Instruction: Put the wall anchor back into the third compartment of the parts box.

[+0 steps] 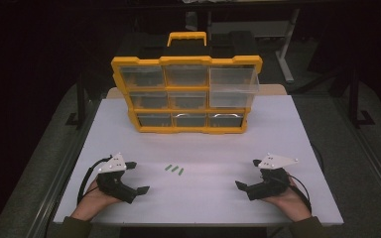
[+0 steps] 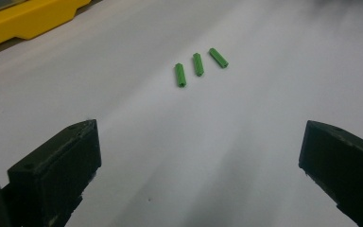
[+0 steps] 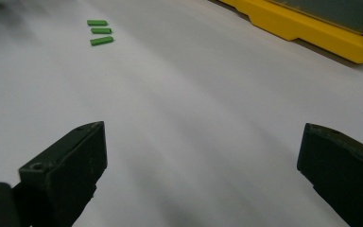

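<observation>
Left hand-held gripper (image 1: 136,177): one, near the front left edge of the table, held in a hand; its jaws stood wide apart with nothing between them, released.
Right hand-held gripper (image 1: 248,173): one, near the front right edge, also held in a hand; its jaws were spread wide and empty too, released.
Green pegs (image 1: 174,169): three, short and rod-shaped, lying flat side by side in a small row on the table, between the two grippers and nearer the left one; well apart from both.
Peg direction: in the high view each long axis ran slantwise, from front left to back right, the three roughly parallel; they were close together, and whether they touched could not be told.
Table (image 1: 287,129): one, a plain white flat top, bare around the pegs.
Organizer box (image 1: 186,94): one, yellow-framed with a handle on top, standing upright at the far middle of the table; nine clear drawers in three rows of three, the top right one pulled out.
Room: dark, with grey floor on both sides of the table.
</observation>
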`<action>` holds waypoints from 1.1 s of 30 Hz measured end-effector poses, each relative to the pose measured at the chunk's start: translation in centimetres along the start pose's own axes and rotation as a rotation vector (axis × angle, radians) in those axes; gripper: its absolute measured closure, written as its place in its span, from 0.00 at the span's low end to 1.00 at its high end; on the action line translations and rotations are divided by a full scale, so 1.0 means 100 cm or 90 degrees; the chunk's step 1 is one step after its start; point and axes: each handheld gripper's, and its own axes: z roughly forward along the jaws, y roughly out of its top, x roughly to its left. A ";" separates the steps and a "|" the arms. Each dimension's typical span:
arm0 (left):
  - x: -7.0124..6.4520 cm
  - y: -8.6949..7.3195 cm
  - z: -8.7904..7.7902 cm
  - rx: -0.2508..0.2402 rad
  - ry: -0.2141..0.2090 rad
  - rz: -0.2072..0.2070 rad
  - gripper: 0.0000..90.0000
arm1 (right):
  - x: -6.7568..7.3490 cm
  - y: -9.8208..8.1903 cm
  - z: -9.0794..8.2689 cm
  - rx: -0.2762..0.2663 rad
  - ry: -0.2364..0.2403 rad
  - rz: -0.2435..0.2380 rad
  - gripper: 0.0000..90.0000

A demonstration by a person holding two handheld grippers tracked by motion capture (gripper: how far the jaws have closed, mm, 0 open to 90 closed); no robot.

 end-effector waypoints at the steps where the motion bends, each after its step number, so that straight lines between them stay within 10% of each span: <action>1: 0.000 0.000 0.000 0.000 0.000 0.000 0.00 | 0.000 0.000 0.000 0.000 0.001 0.000 0.02; 33: 0.006 0.036 0.022 -0.002 -0.027 0.000 0.00 | 0.001 0.001 0.001 -0.005 0.011 0.006 0.02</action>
